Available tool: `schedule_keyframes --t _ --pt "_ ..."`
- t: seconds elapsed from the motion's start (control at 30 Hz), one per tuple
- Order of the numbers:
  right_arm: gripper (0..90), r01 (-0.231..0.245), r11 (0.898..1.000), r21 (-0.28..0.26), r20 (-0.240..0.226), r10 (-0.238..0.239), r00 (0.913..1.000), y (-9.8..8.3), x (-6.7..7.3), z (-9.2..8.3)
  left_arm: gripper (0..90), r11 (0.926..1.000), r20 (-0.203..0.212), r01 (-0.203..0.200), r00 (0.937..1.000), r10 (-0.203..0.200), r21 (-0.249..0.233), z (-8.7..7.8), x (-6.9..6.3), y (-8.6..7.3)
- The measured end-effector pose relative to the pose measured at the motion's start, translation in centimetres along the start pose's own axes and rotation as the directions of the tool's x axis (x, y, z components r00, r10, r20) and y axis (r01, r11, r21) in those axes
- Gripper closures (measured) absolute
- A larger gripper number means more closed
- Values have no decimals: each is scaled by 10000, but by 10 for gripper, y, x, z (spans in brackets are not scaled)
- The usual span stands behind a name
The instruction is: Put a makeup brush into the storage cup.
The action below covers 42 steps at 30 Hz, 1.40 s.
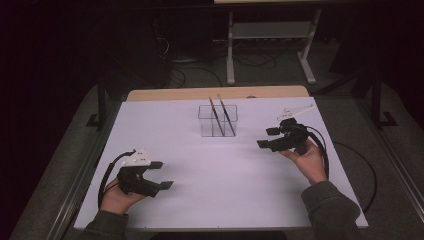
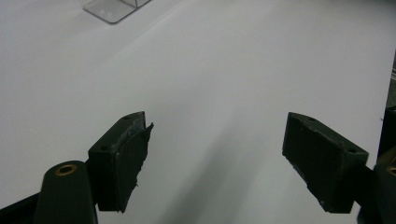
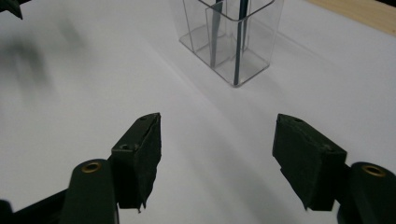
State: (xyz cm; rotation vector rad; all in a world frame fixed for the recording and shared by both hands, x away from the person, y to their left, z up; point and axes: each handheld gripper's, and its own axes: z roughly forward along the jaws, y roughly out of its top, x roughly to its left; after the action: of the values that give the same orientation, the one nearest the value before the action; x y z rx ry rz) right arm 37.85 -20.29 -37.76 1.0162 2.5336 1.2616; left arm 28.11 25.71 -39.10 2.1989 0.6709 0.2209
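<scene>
Two brushes [image 1: 222,115] in clear holder [image 1: 218,121] (unlabelled), white table [image 1: 200,170]

— We see the table [image 1: 165,130] top as a smooth, matt white sheet, with a strip of pale wood grain [image 1: 200,93] along its far edge.

— And the holder [image 3: 231,39] looks like clear, glossy plastic, its walls catching glints; the two brushes [image 1: 221,114] in it show thin handles, dark with a golden sheen.

— We note the right gripper [image 3: 217,154] has matt black pads [image 3: 144,154], rough and frayed at the edges, with a brass-coloured rivet.

— Same on the left gripper [image 2: 217,163]: dull black plastic, scuffed. The sleeves [image 1: 332,207] look like soft grey-green cloth.
</scene>
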Motion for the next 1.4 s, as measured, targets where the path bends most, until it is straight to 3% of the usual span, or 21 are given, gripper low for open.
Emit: schedule_keyframes --t 0.13,0.33,0.57,1.4 --pt "312 52 9999 -104 -38 -52 10000 -7 3 -1 213 9999 -47 158 9999 -158 -47 -2 -1 0" --pt "292 -6 9999 -125 -37 5 10000 -14 8 -3 204 10000 -208 29 9998 -30 -64 -1 -1 1" --pt "274 24 9997 -256 18 -24 10000 -24 13 -8 194 9997 -226 204 9995 -206 -94 -1 -2 0" --pt "212 44 9984 -567 95 -38 9999 -52 32 -15 179 9997 -328 261 9991 -261 1 1 -2 -1"
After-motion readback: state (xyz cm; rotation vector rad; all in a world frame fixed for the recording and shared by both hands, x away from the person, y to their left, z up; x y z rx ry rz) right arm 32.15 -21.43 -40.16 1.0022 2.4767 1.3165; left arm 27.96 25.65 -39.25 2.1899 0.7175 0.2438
